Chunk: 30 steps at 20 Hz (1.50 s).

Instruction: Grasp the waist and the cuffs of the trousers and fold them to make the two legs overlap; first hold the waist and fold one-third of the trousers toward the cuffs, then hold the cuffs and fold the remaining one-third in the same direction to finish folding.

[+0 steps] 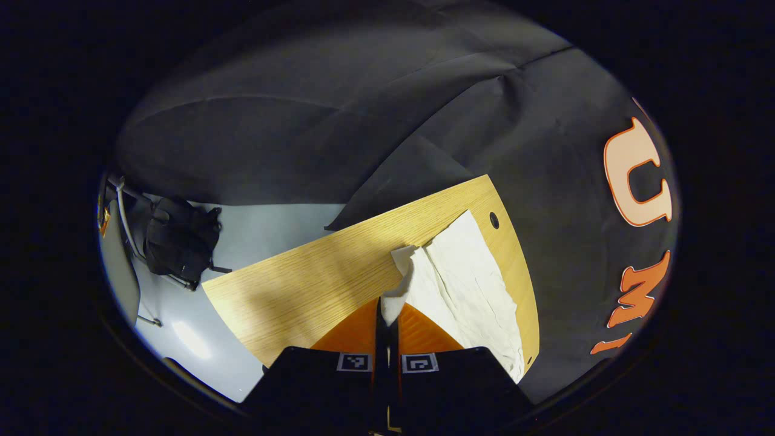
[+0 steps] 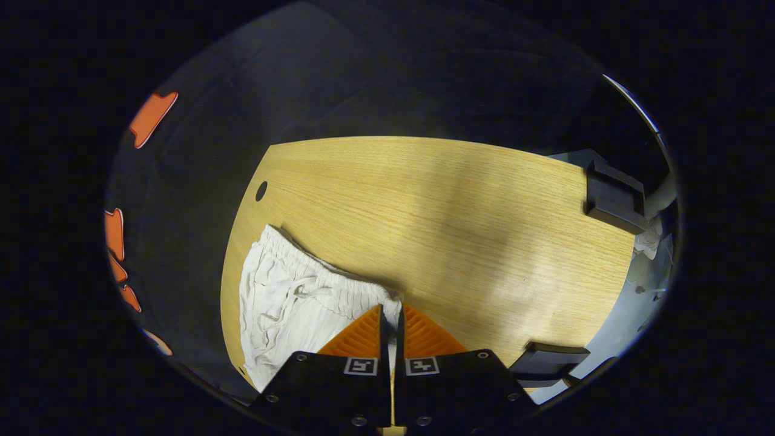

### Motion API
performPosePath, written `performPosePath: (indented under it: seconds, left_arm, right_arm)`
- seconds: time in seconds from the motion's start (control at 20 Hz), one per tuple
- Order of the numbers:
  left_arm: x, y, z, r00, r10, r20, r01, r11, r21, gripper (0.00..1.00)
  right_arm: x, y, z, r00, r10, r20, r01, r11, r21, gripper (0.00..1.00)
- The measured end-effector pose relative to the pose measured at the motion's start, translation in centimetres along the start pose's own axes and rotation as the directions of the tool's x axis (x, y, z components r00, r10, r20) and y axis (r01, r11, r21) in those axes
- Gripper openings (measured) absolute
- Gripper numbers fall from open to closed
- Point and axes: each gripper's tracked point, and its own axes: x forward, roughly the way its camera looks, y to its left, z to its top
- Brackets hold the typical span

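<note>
White trousers lie on a wooden table. In the left gripper view a leg stretches along the table's right side, and its cuff end bunches up between the fingers of my left gripper, which is shut on the cloth. In the right gripper view the elastic waist with its drawstring lies at the table's left edge. My right gripper is shut on the waistband's right corner.
The table has a small round hole near its far corner. Black clamps sit on its right edge and another on its near edge. A chair with a black bag stands on the floor beyond the table.
</note>
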Motion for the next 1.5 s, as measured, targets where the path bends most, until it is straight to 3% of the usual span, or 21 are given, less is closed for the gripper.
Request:
performPosePath:
  seconds: [0.15,0.35,0.8,1.1,1.5]
  left_arm:
    - [-0.2,-0.3,0.6,1.0,-0.012,-0.006,0.012,1.0,0.017,0.04]
    - [-0.4,-2.9,2.6,0.998,-0.054,-0.011,0.055,0.991,0.123,0.04]
    - [3.8,-11.8,7.7,0.985,-0.134,-0.105,0.162,0.93,0.33,0.04]
    - [7.0,-15.1,9.1,0.977,-0.112,-0.184,0.18,0.894,0.411,0.04]
    - [12.4,-16.3,8.4,0.973,0.045,-0.227,0.066,0.886,0.458,0.04]
  right_arm:
    - [-0.7,0.8,0.4,1.0,0.02,0.002,-0.02,0.999,0.033,0.02]
    - [-2.1,2.8,1.1,0.999,0.034,0.032,-0.033,0.999,-0.024,0.02]
    - [-6.1,9.6,3.6,0.992,0.075,0.1,-0.069,0.996,-0.063,0.02]
    - [-5.5,12.6,5.0,0.995,0.05,0.083,-0.044,0.997,-0.07,0.02]
    - [1.3,17.7,7.0,0.999,-0.006,-0.037,0.003,0.997,-0.081,0.02]
